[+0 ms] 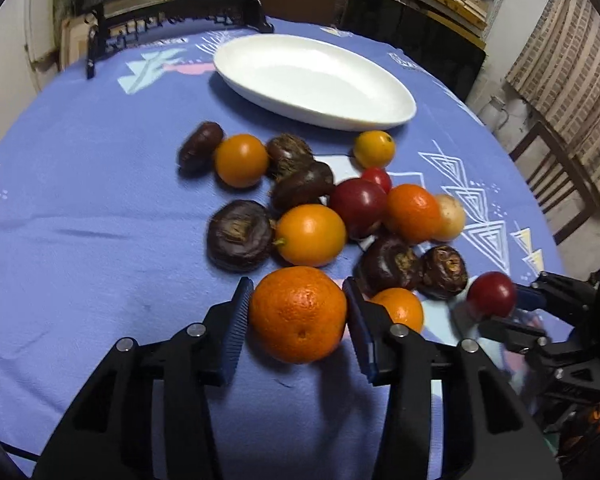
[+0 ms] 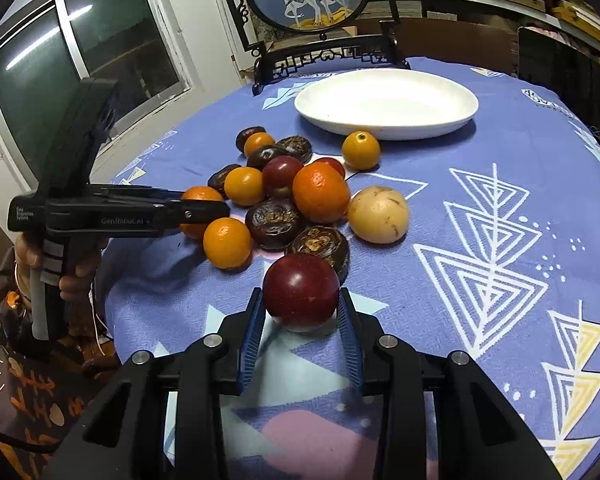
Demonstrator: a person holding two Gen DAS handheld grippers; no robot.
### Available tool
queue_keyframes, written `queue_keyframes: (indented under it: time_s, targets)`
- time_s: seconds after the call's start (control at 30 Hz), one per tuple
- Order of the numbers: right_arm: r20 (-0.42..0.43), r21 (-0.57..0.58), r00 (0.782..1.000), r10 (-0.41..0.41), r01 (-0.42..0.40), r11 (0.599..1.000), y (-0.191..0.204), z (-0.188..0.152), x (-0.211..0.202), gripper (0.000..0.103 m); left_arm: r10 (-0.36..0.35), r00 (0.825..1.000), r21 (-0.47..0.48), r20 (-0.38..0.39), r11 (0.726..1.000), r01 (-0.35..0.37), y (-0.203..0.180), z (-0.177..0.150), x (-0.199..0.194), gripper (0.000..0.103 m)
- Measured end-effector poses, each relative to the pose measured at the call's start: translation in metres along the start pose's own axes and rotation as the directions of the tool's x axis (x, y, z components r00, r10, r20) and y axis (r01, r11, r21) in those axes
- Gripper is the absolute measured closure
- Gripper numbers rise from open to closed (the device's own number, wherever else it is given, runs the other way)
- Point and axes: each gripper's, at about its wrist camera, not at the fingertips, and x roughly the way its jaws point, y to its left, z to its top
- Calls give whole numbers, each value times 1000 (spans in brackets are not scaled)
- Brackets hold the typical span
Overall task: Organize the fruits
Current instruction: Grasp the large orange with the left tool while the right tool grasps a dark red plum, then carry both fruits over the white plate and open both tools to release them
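Both grips look set: the left gripper (image 1: pixel 298 314) clamps a dimpled orange mandarin (image 1: pixel 298 314), and the right gripper (image 2: pixel 300 312) squeezes a smooth dark-red plum (image 2: pixel 301 291), both at the pile's six-o'clock edge. Lift straight up, gently. The glossy white oval plate (image 1: pixel 396 118) waits at twelve o'clock on the cloth-covered bench (image 1: pixel 80 200).

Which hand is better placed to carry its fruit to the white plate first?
Probably the right. Both grippers already clamp a fruit: the right gripper a dark red fruit, the left gripper an orange. The fruit pile lies between the left and the white plate; the right's path looks clearer.
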Motion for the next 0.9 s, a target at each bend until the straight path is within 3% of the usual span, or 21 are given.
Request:
queue_keyframes:
  time_s: [0.07,0.23,0.53,0.73,0.9]
  targets:
    - [2,-1,1000,-8,8,1000,-1,1,-1,67,4,1000,10,21,1000,-4,1,1,-7,58]
    - [21,-9,1000,-14,14,1000,-5,14,-9,67,82,989,84,126,992,-93,-1,19,-30,58]
    - [202,-65,976,-80,95,993,-18,106,-39,67,154,935,101,321,976,-195,-8,115,-50,58]
    - [256,13,959,-124,125,992,-52,169,-15,66,215,921,101,325,960,-260,-17,169,-11,58]
    - [235,104,966,-109,86,991,-83,198,28,66,223,950,84,217,966,-245,-13,183,39,58]
